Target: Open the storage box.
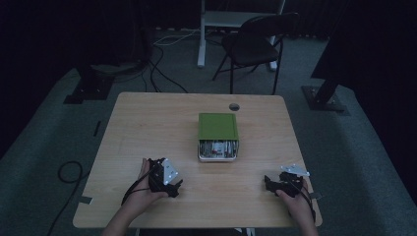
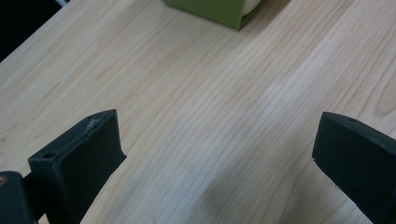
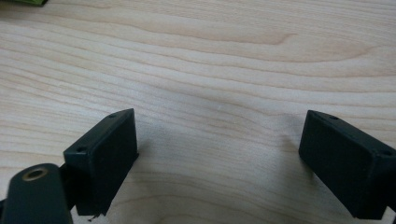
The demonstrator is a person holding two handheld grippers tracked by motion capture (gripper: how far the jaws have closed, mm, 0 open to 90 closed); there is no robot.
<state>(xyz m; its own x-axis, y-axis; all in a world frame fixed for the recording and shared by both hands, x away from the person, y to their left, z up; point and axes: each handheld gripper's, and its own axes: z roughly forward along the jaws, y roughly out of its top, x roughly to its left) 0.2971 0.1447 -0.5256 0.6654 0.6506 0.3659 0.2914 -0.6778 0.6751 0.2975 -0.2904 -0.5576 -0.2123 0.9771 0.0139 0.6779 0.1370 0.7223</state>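
A green box (image 1: 218, 126) sits in the middle of the bench (image 1: 147, 128). The left hand-held gripper (image 1: 173, 189) waits at 7 o'clock from it, jaws wide. The right hand-held gripper (image 1: 267, 183) waits at 4 o'clock, jaws wide too.

The person's left hand (image 1: 142, 189) held the left gripper (image 1: 169, 187) low over the near part of the table, its grey plate up and its cable looping back beside the wrist. Its jaws stood wide apart — bare wood between them in the left gripper view. The right hand (image 1: 295, 199) held the right gripper (image 1: 269, 183) well off to the other side, jaws pointing toward the left gripper — likewise spread wide, nothing between them.
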